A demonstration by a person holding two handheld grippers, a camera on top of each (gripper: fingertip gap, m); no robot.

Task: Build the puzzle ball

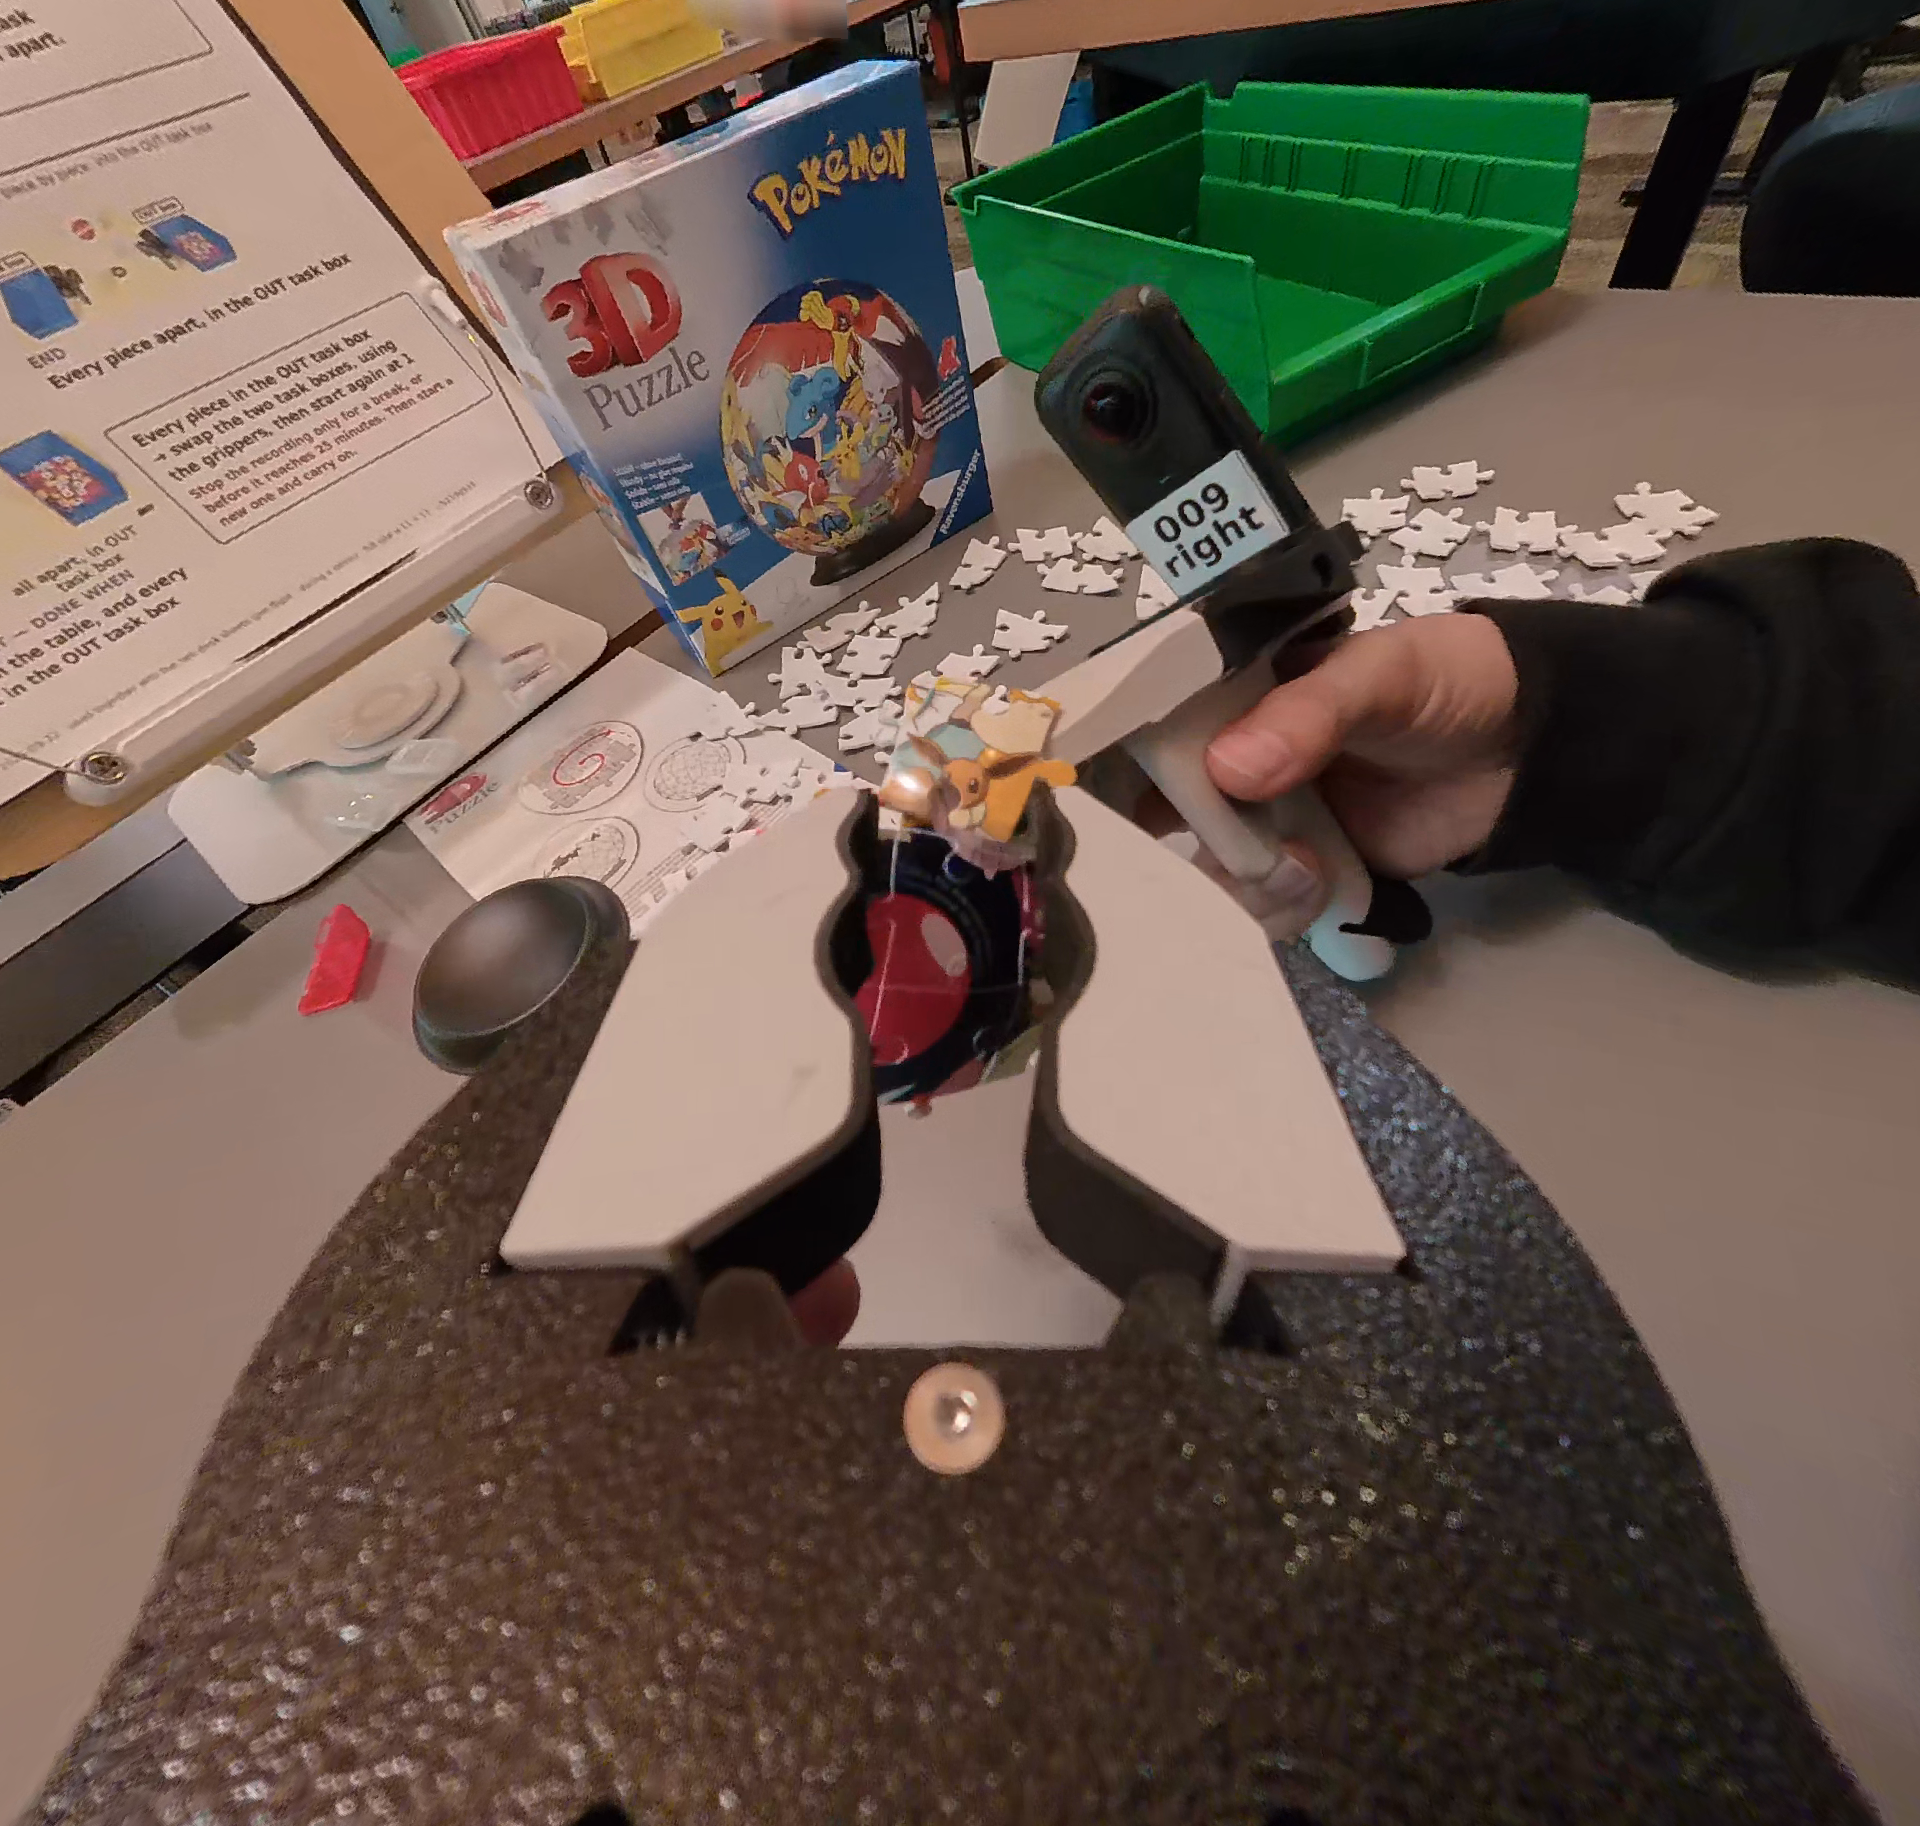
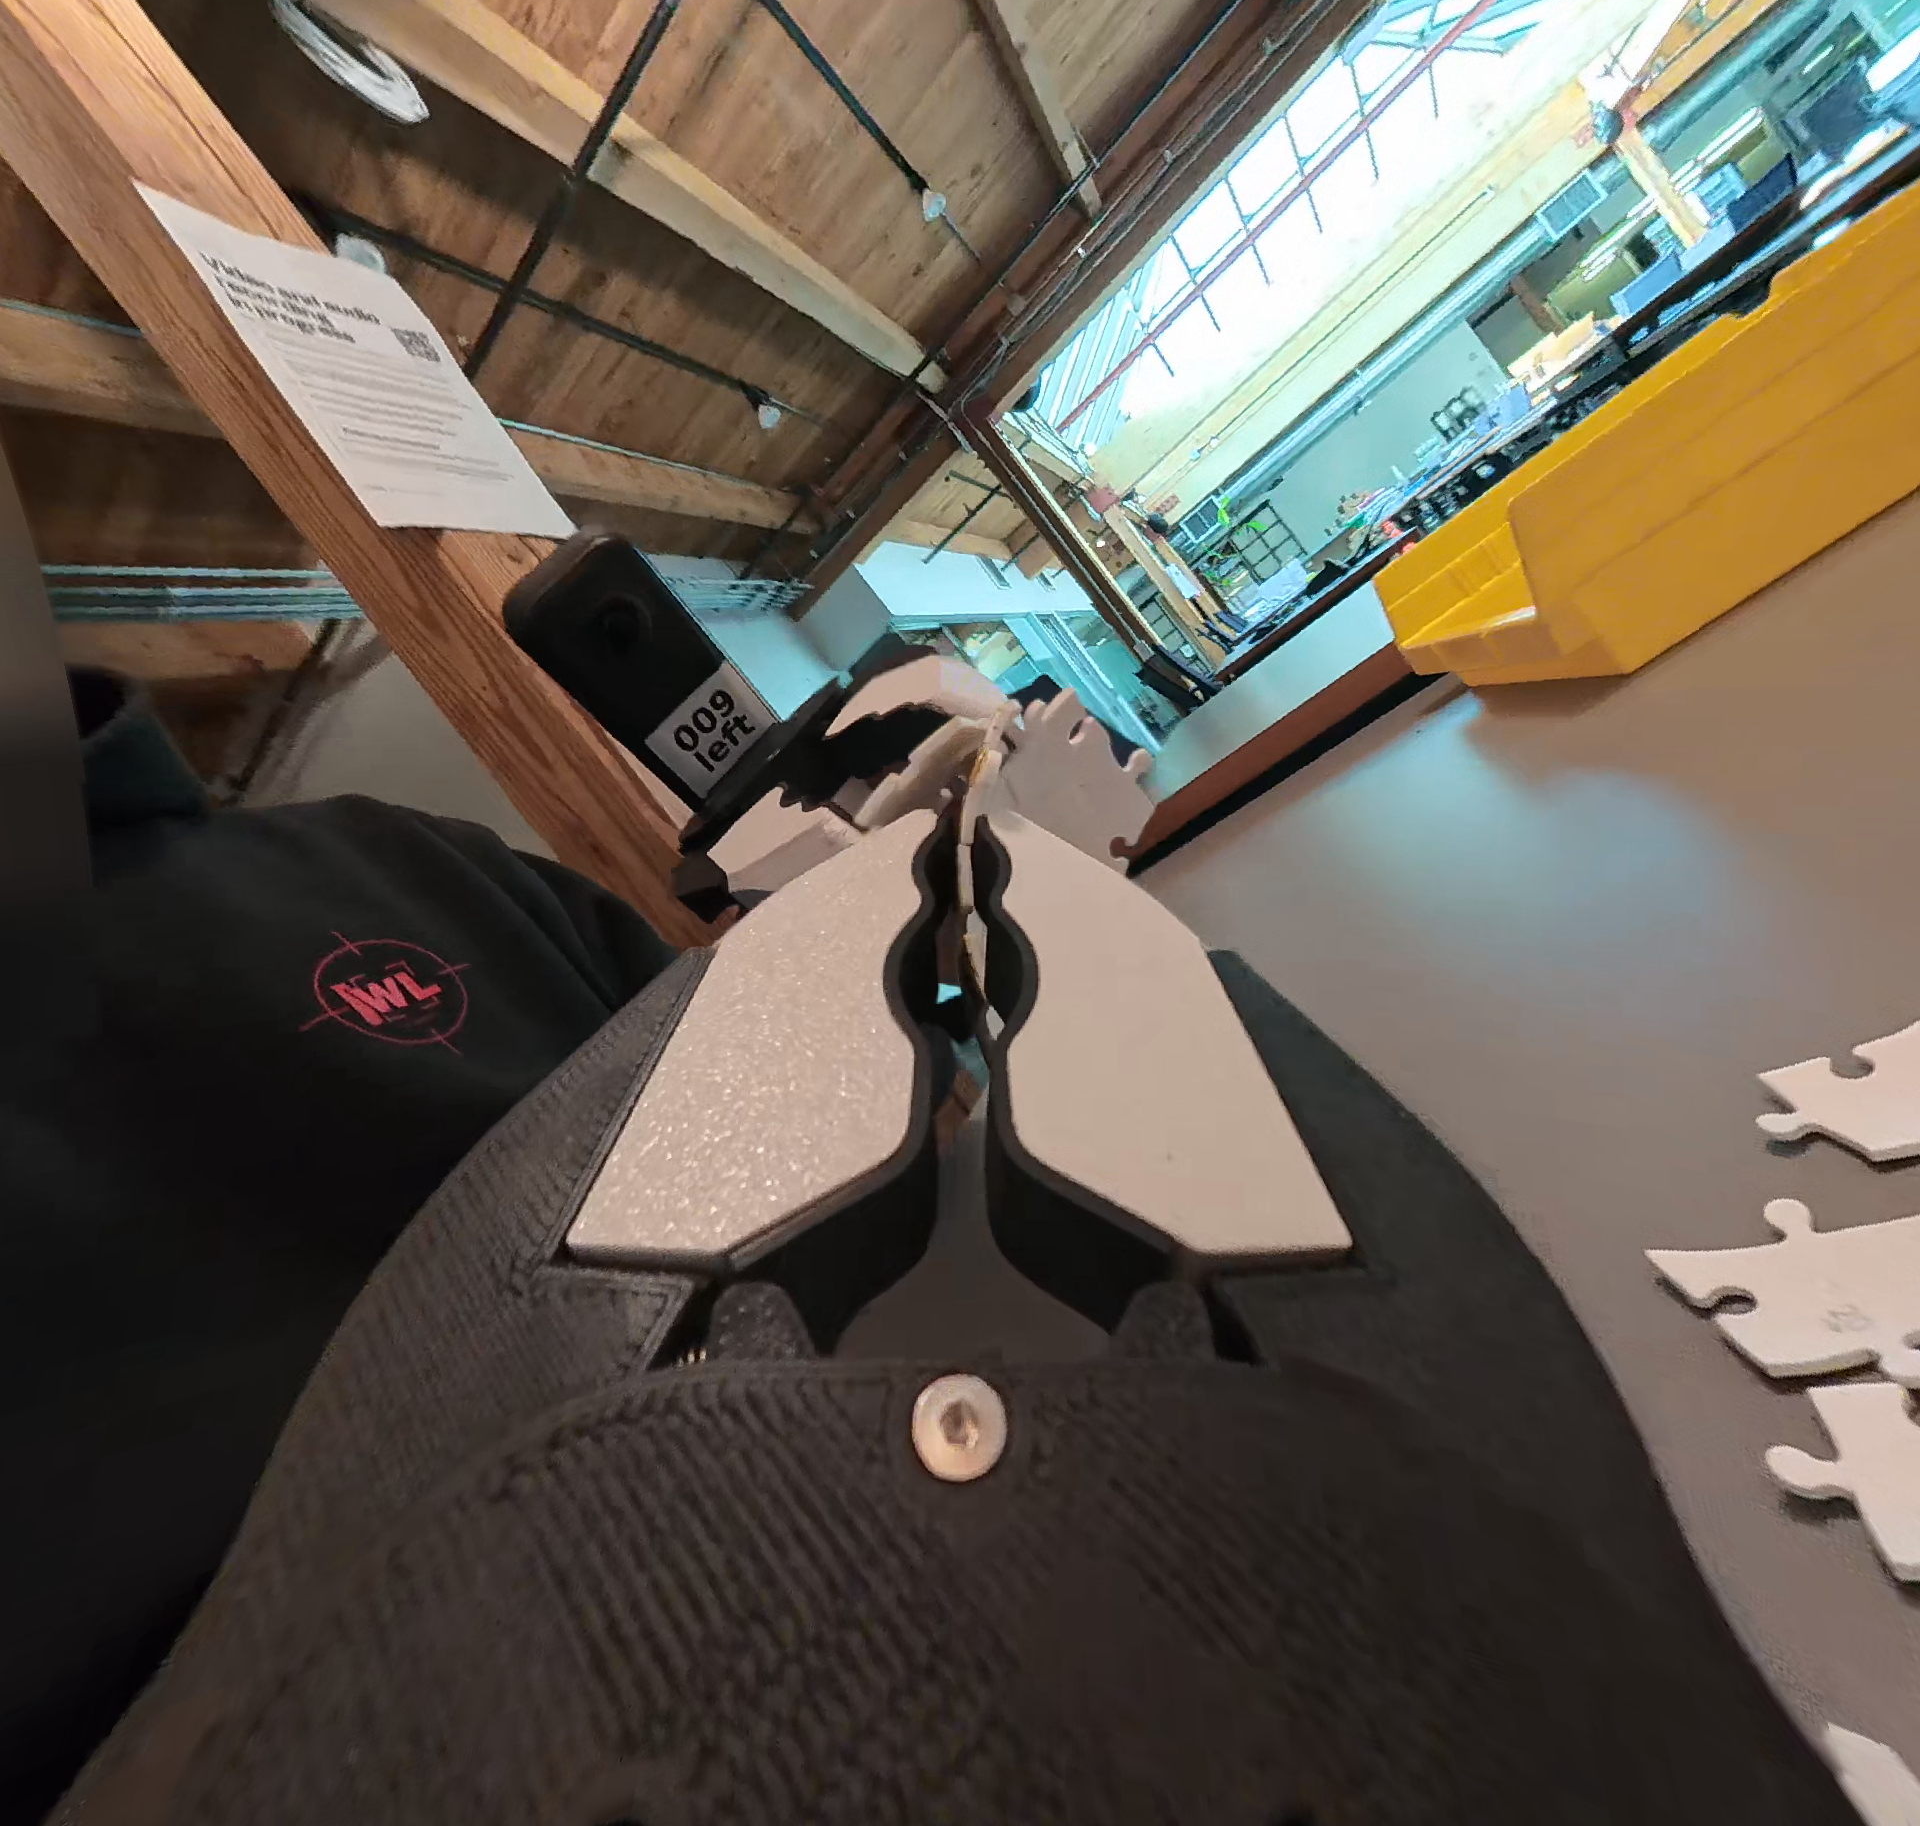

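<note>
The left hand-held gripper [image 1: 951, 903] is clamped on a partly built, colourful curved chunk of the puzzle ball [image 1: 935, 966], held above the grey surface [image 1: 1558, 1101]. The right hand-held gripper [image 2: 961, 877] pinches a thin curved strip of joined pieces [image 2: 977, 841] against that chunk's top edge. Loose white puzzle pieces [image 1: 1455, 540] lie behind the chunk, beside the blue puzzle box [image 1: 727, 353].
</note>
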